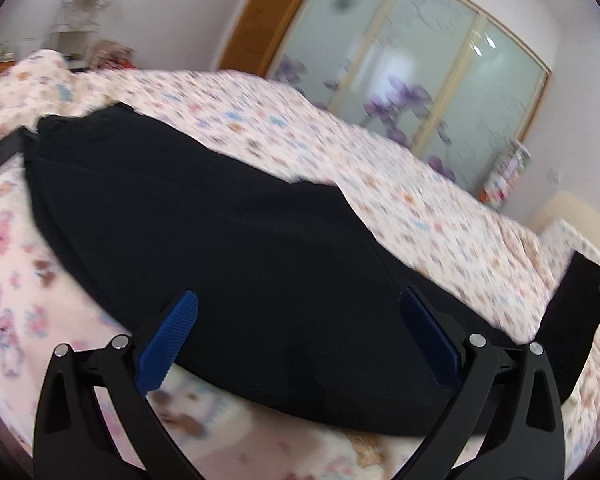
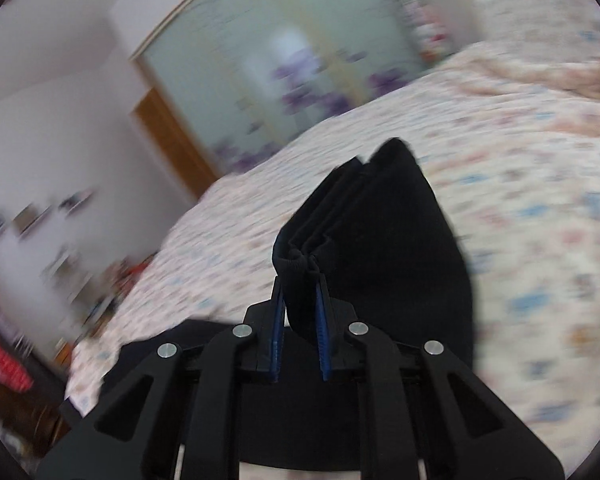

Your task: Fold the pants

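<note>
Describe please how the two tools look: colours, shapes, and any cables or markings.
Both look alike. The left tool and the right tool have black frames with triangular cut-outs, round silver pins at the joints, and blue ribbed pads on their fingers. No cables, markings or sleeves show in either view.

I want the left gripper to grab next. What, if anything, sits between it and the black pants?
Nothing visible does. The left gripper is open right over the pants on the floral bedspread; the right gripper already pinches one end.
</note>
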`<state>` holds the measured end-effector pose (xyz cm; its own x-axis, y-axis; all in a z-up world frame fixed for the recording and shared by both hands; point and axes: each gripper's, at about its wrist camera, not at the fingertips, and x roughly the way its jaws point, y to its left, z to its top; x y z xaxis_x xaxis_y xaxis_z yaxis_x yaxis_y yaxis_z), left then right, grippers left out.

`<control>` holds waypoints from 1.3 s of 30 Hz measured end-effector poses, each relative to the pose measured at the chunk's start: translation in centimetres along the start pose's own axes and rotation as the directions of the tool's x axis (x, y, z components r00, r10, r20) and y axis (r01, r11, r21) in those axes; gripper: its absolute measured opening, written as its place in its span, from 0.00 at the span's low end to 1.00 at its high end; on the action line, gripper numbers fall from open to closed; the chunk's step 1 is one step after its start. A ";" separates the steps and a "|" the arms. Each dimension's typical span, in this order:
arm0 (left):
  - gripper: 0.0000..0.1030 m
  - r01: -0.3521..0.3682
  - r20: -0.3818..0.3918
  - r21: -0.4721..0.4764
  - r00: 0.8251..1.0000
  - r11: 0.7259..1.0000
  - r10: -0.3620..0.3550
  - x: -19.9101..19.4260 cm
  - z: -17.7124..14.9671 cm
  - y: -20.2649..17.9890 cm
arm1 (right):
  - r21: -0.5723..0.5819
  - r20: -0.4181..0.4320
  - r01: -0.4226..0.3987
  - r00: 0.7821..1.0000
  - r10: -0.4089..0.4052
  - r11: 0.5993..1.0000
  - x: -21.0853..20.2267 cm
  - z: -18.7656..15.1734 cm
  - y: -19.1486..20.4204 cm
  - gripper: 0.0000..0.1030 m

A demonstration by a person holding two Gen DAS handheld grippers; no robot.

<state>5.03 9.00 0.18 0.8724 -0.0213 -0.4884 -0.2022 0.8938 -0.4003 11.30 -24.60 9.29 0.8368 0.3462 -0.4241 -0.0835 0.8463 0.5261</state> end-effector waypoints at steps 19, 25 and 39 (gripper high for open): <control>0.98 -0.161 0.040 -0.208 0.984 0.965 0.172 -1.4 1.0 4.6 | -0.320 -0.472 -0.101 0.879 -0.066 0.942 16.6 -14.8 10.9 0.20; 0.98 -0.176 0.033 -0.206 0.982 0.963 0.187 -1.2 1.0 4.6 | -0.466 -0.413 -0.116 0.905 -0.099 0.877 14.1 -15.8 12.6 0.52; 0.98 -0.096 -0.071 -0.092 0.993 0.991 0.090 -2.5 3.3 7.8 | -0.422 -0.404 -0.084 0.909 -0.104 0.903 12.2 -15.9 9.6 0.64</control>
<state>2.68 17.53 0.80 0.8167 0.0274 -0.5764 -0.3254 0.8467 -0.4209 12.14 -5.80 -2.54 0.5503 0.3902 -0.7382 -0.3743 0.9056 0.1996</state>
